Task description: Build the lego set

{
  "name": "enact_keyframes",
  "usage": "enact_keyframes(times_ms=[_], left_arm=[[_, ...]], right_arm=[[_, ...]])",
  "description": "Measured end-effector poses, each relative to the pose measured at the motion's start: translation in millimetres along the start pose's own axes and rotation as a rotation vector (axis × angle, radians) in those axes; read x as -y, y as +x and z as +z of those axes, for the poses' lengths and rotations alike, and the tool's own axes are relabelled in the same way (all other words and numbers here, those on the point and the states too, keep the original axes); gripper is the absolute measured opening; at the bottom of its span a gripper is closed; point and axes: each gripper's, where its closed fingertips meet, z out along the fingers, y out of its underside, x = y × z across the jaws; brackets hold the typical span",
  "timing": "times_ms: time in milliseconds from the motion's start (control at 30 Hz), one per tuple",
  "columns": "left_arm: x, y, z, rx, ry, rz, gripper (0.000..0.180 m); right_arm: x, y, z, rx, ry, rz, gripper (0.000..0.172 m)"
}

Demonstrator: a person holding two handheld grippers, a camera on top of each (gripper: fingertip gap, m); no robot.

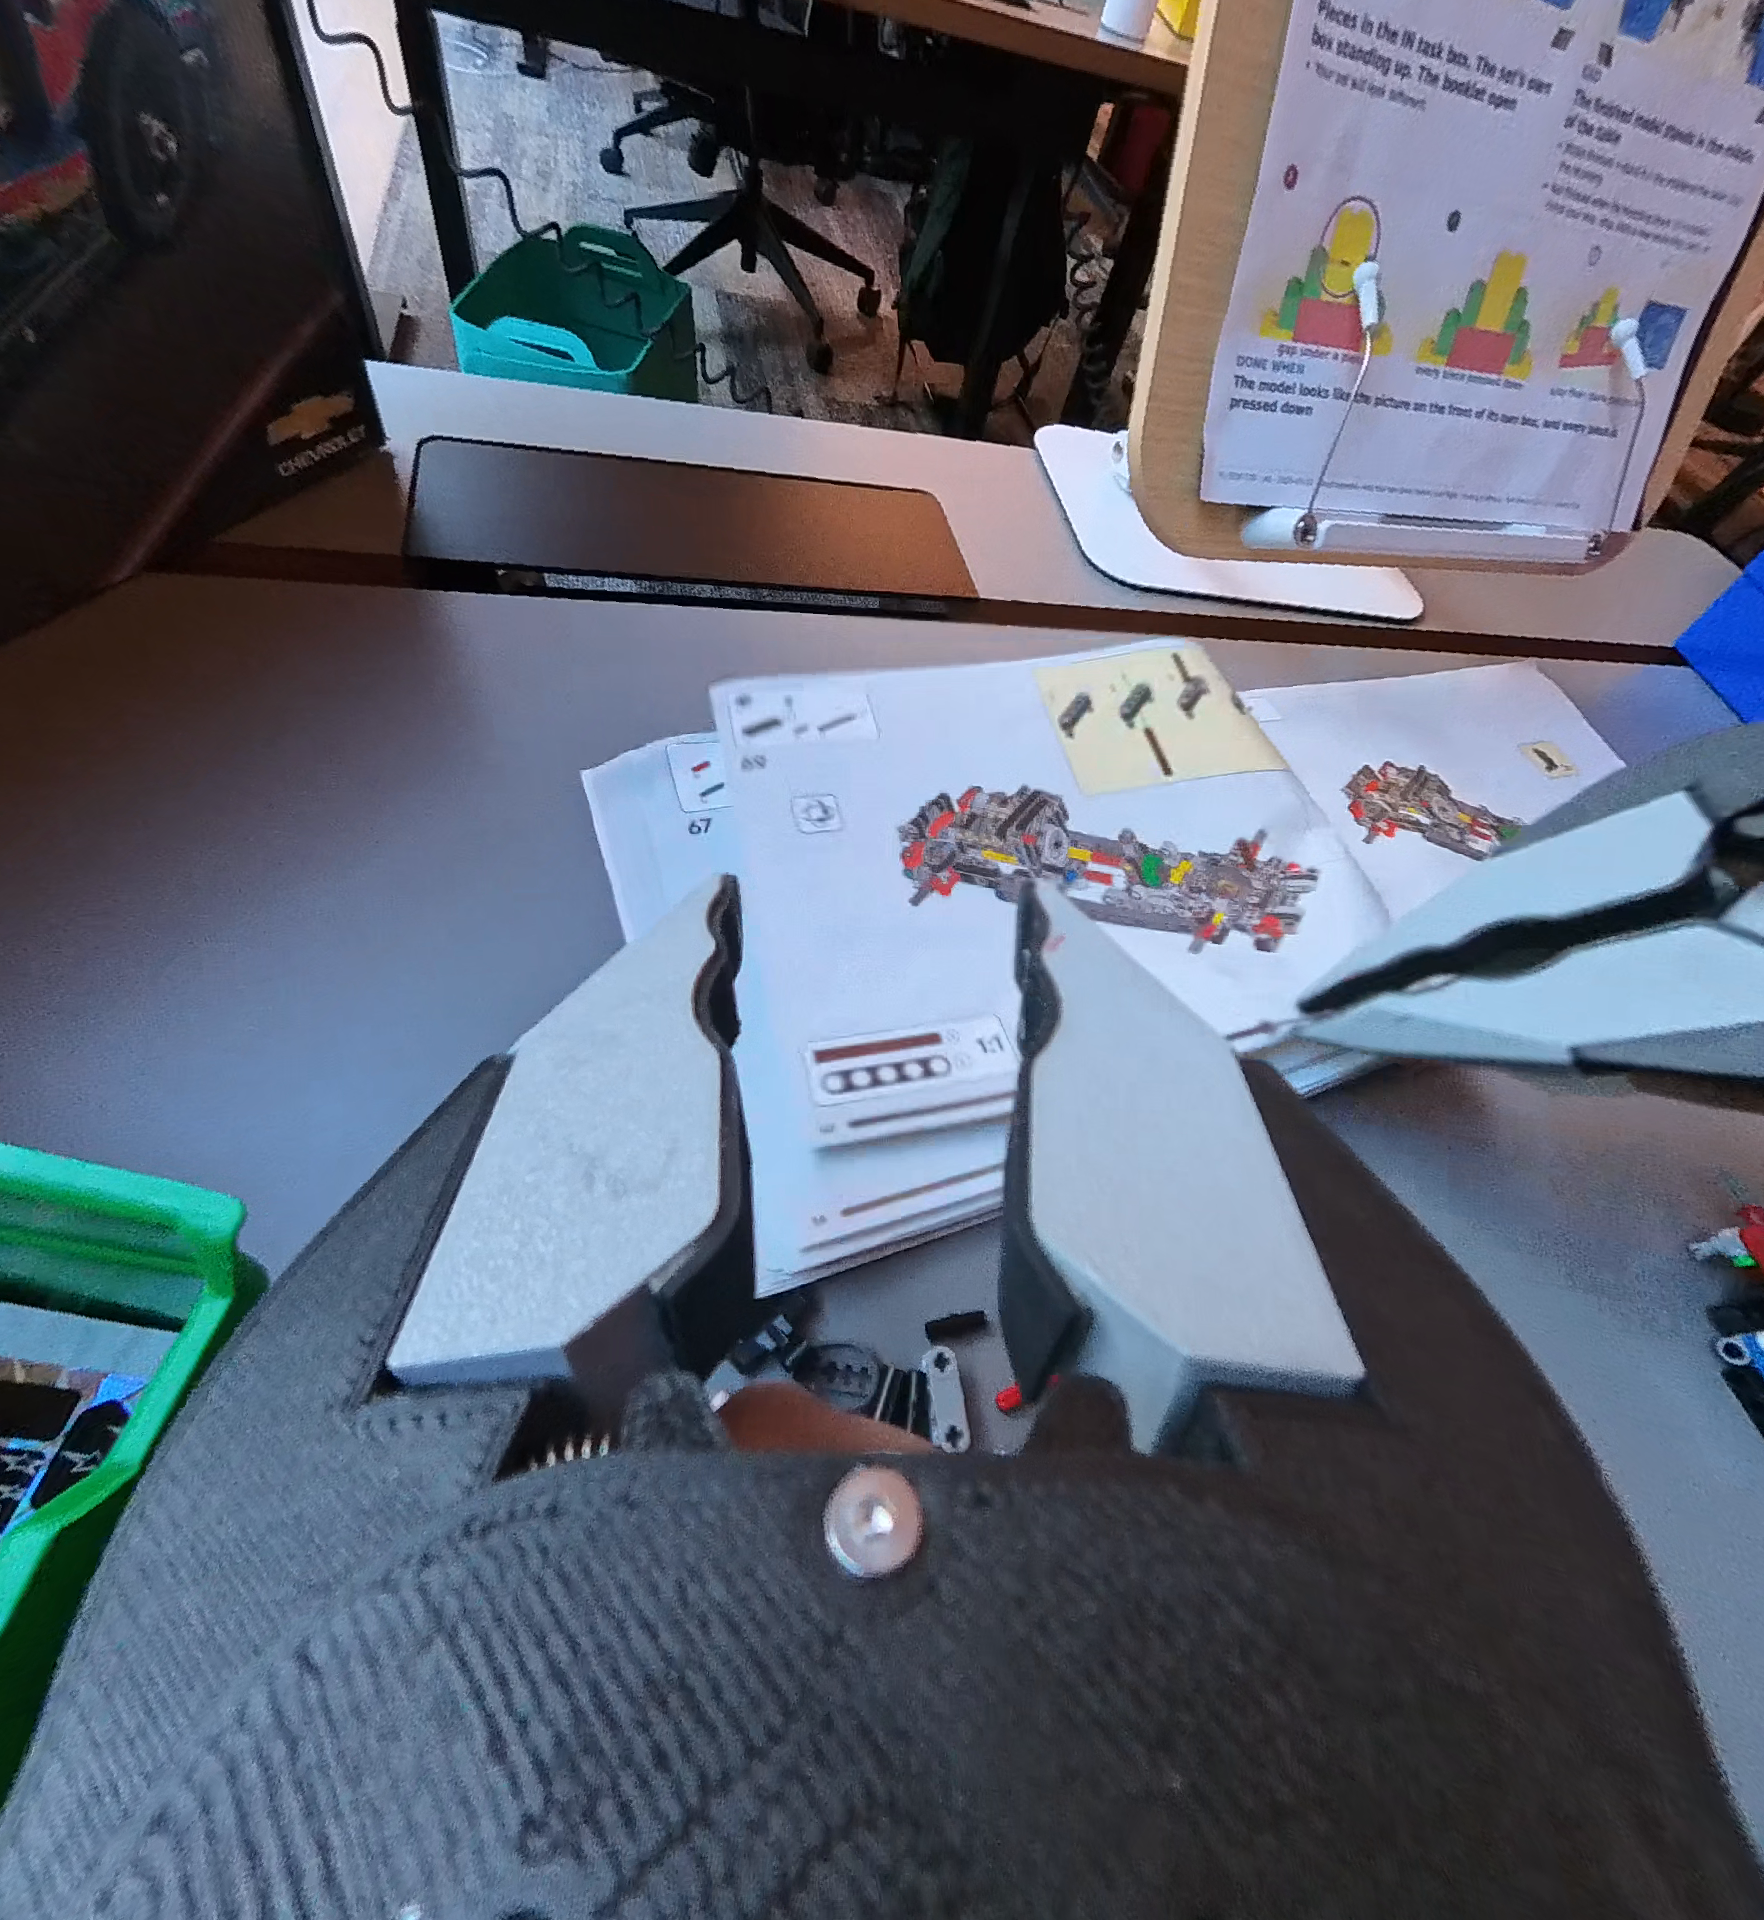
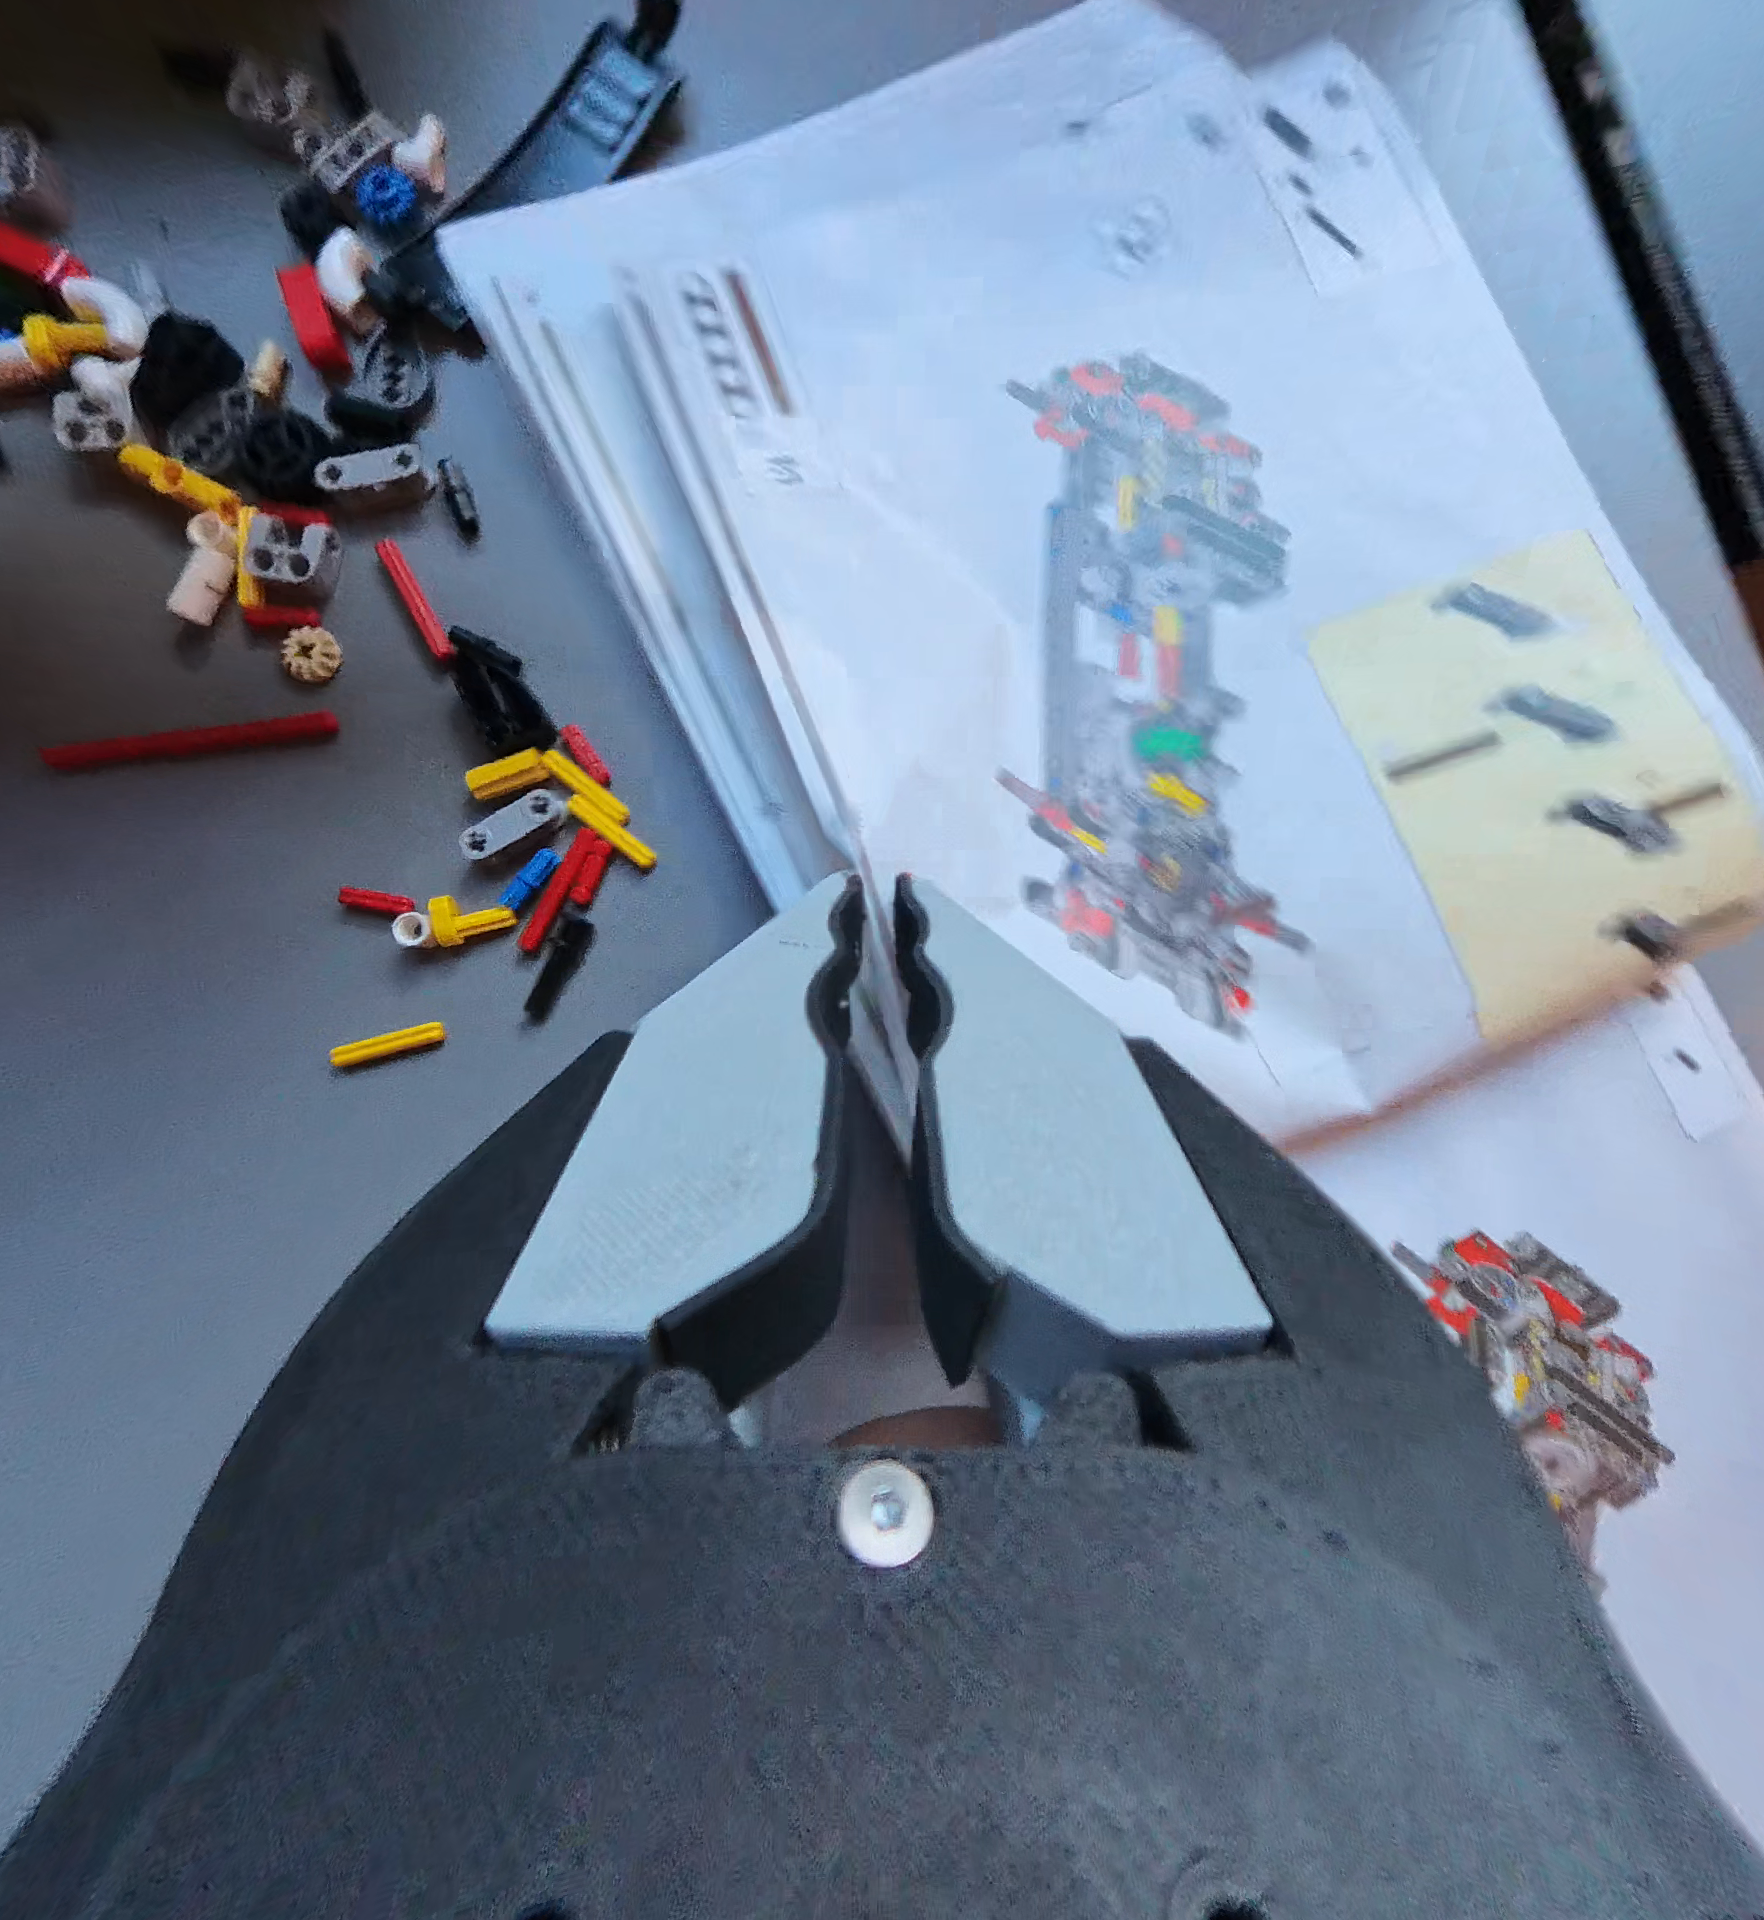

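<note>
White booklet page (image 2: 961, 644) is pinched in the clenched right gripper (image 2: 879, 894); left gripper (image 1: 873, 914) hovers released above it.

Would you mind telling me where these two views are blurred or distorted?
Left wrist view: the white instruction booklet is softly blurred, and wide-angle bending curves the grey table's far edge. Right wrist view: the booklet's printed pages smear with motion blur, while the loose coloured plastic building pieces stay fairly sharp.

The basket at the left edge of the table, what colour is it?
Bright green basket, best seen in the left wrist view.
</note>
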Motion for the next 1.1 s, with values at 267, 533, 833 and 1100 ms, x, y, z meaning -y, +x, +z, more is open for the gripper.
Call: enact_keyframes(times_ms=[267,533,833,1100], left_arm=[[1.2,-6.4,-2.5,0.011,0.009,-0.016,0.051],[-4.1,-4.0,1.5,0.007,-0.02,-0.002,0.051],[-8.0,-7.0,3.6,0.042,-0.038,0.029,0.052],[-5.8,-12.0,1.1,0.045,-0.029,0.014,0.052]], right_arm=[[0.4,-27.3,-37.7,0.115,0.018,-0.035,0.034],[-26.5,-1.7,-100.8,-0.018,0.106,0.043,0.033],[1.9,-4.9,-29.5,-0.192,0.007,-0.185,0.04],[-0.9,20.1,-2.0,-0.292,-0.111,-0.277,0.0]])
